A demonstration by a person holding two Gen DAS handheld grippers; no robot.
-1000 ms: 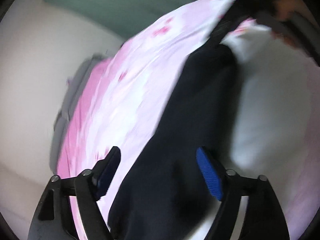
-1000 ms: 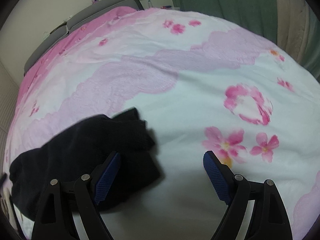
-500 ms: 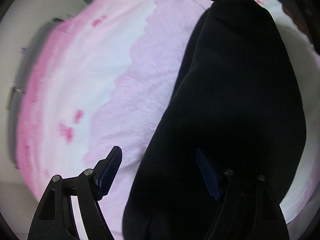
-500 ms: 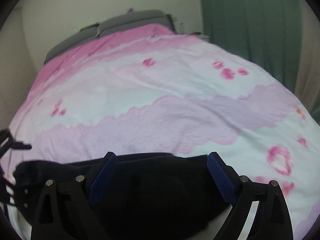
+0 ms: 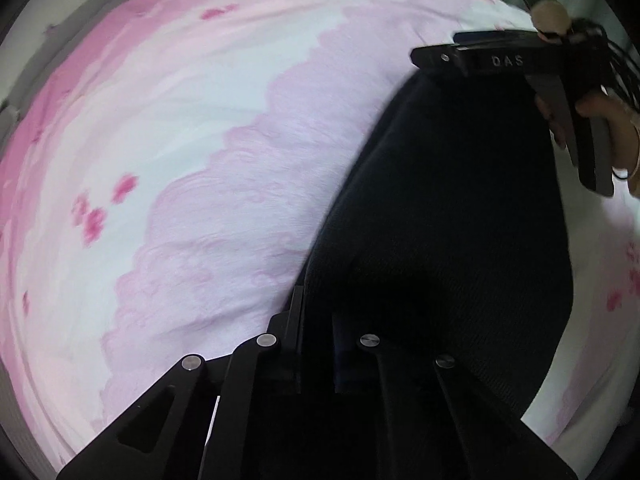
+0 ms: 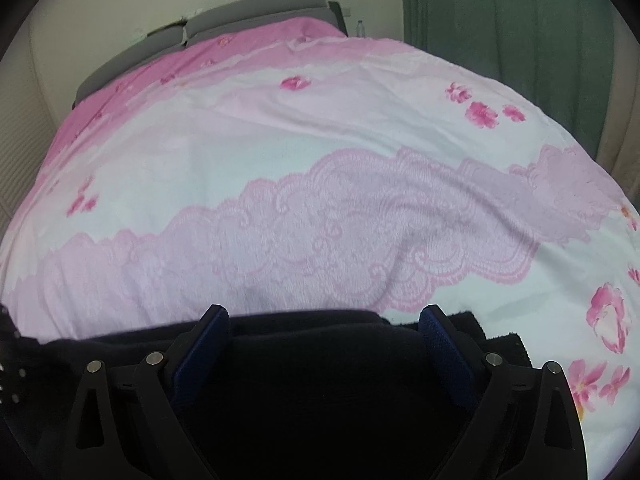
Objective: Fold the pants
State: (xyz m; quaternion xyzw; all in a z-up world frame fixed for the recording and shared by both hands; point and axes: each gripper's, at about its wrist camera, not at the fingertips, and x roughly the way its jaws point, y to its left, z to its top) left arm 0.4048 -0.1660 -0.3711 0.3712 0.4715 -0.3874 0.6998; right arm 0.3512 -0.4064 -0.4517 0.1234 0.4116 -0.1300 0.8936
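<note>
The black pants lie on a pink and white flowered bed cover. My left gripper is shut on the near edge of the pants. The pants stretch away to my right gripper's body, held in a hand at the upper right. In the right wrist view the right gripper is open, with the dark cloth bunched between and under its blue pads. Whether the pads touch the cloth is unclear.
The bed cover fills most of both views. A grey headboard stands at the far end against a pale wall. A green curtain hangs at the far right.
My left gripper has closed on the pants' edge. My right gripper has moved over the other end of the pants, and the cloth now lies stretched between the two.
</note>
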